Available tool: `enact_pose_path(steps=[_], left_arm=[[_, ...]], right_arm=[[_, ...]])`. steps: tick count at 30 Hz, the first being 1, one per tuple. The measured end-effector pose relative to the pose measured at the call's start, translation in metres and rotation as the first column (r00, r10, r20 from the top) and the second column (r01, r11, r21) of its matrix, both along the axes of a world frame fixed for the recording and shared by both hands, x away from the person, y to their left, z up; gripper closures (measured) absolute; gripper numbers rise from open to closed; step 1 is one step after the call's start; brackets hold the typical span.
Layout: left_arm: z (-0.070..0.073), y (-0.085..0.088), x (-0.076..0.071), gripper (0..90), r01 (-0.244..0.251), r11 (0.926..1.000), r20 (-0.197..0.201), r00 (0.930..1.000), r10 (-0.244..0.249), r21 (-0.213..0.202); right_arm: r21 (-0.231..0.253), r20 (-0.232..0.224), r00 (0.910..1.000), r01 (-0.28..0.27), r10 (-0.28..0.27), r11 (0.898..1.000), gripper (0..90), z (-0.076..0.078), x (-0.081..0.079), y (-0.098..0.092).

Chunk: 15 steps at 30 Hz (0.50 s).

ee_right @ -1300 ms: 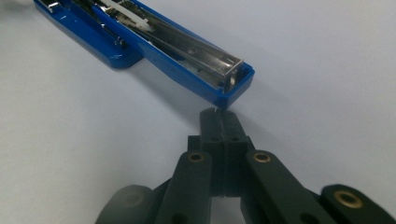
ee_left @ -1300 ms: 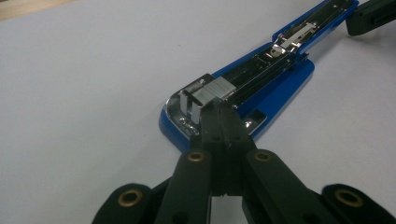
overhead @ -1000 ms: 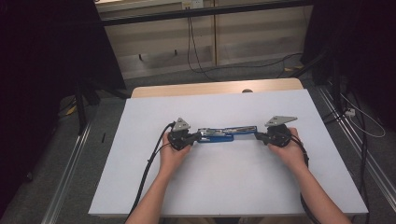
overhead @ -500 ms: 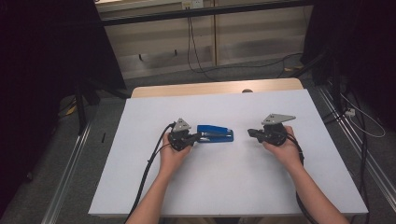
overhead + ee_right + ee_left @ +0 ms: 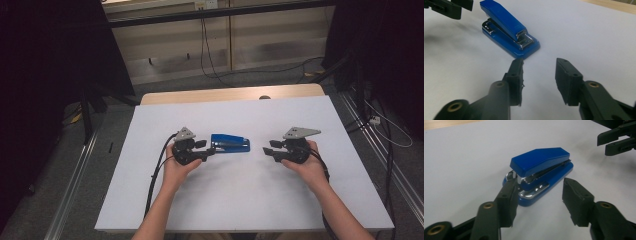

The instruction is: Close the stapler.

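Left gripper (image 5: 206, 148): held in the person's left hand (image 5: 176, 167) over the left half of the desk (image 5: 150, 200), pointing right. Its jaws stand apart and grip nothing. In the left gripper view one finger (image 5: 506, 200) sits right at the near end of the stapler, perhaps touching it, while the other finger (image 5: 576, 202) is clear of it.

Stapler (image 5: 230, 143): blue, closed, lying flat on its base near the middle of the desk, long axis running left to right. It rests just past the left gripper's tips and nothing has hold of it.

Right gripper (image 5: 268, 148): in the person's right hand (image 5: 305, 165) over the right half of the desk, pointing left at the stapler's far end. Jaws parted, empty, with bare desk between its tips and the stapler.

Desk: covered in white, with a strip of wood showing along the far edge.

Progress, as I judge it: the stapler looks set down in the centre with both grippers off it. If the job is to place it, that part appears done and the hands only need to draw away; if it is to pick it up, the grip is not yet made.
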State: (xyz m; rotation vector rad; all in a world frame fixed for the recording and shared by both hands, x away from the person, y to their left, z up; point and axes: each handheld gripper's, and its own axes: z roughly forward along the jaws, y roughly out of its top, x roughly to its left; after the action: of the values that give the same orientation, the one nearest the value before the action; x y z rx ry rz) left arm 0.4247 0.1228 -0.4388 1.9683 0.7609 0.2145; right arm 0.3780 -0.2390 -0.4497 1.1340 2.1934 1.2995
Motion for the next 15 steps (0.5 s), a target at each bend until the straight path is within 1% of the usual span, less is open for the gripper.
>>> enact_pose_path(steps=[1, 2, 3, 4, 6, 7, 9, 11, 13, 14, 15], left_arm=[[0.001, 0.001, -0.002, 37.7, -0.004, 1.0, 0.002, 1.0, 0.004, 0.003], [0.002, 0.003, -0.004, 34.7, -0.002, 1.0, 0.005, 1.0, 0.002, 0.002], [0.003, 0.005, -0.006, 33.1, 0.004, 1.0, 0.008, 1.0, -0.004, -0.001], [0.004, 0.007, -0.007, 31.6, 0.006, 1.0, 0.013, 0.9999, -0.006, 0.006], [0.005, 0.011, -0.011, 26.7, -0.001, 0.9999, 0.007, 1.0, 0.0, 0.016], [0.006, 0.013, -0.012, 23.8, 0.003, 0.9998, 0.008, 1.0, -0.003, 0.02], [0.007, 0.018, -0.016, 22.3, -0.002, 0.9997, 0.01, 0.9999, 0.002, 0.026], [0.008, 0.022, -0.018, 18.5, -0.006, 1.0, 0.006, 1.0, 0.005, 0.006], [0.009, 0.024, -0.022, 17.3, -0.009, 0.9999, 0.013, 0.9999, 0.009, 0.008], [0.009, 0.026, -0.023, 16.3, -0.008, 0.9998, 0.011, 0.9999, 0.008, 0.018], [0.009, 0.026, -0.025, 15.5, -0.005, 0.9999, 0.01, 0.9999, 0.005, 0.009]], right_arm=[[0.009, -0.002, 1.0, 0.003, -0.003, 1.0, 49.2, 0.0, -0.002, 0.0], [0.014, -0.002, 1.0, 0.006, -0.006, 1.0, 47.7, 0.001, -0.005, -0.001], [0.018, 0.001, 1.0, 0.005, -0.005, 1.0, 45.6, 0.002, -0.008, -0.001], [0.022, 0.003, 1.0, 0.005, -0.005, 1.0, 42.7, 0.003, -0.01, -0.001], [0.023, 0.005, 0.9999, 0.01, -0.01, 1.0, 36.8, 0.005, -0.016, -0.001], [0.022, 0.009, 0.9999, 0.005, -0.005, 1.0, 36.4, 0.005, -0.018, -0.002], [0.009, 0.013, 0.9999, 0.005, -0.005, 1.0, 32.1, 0.005, -0.024, -0.002], [0.01, 0.021, 0.9997, 0.013, -0.013, 1.0, 28.3, 0.006, -0.029, -0.004], [0.012, 0.025, 0.9996, 0.016, -0.016, 1.0, 25.7, 0.006, -0.034, -0.006], [0.006, 0.026, 0.9995, 0.017, -0.017, 1.0, 24.1, 0.006, -0.036, -0.007], [0.002, 0.027, 0.9995, 0.018, -0.018, 1.0, 23.1, 0.006, -0.038, -0.008]])
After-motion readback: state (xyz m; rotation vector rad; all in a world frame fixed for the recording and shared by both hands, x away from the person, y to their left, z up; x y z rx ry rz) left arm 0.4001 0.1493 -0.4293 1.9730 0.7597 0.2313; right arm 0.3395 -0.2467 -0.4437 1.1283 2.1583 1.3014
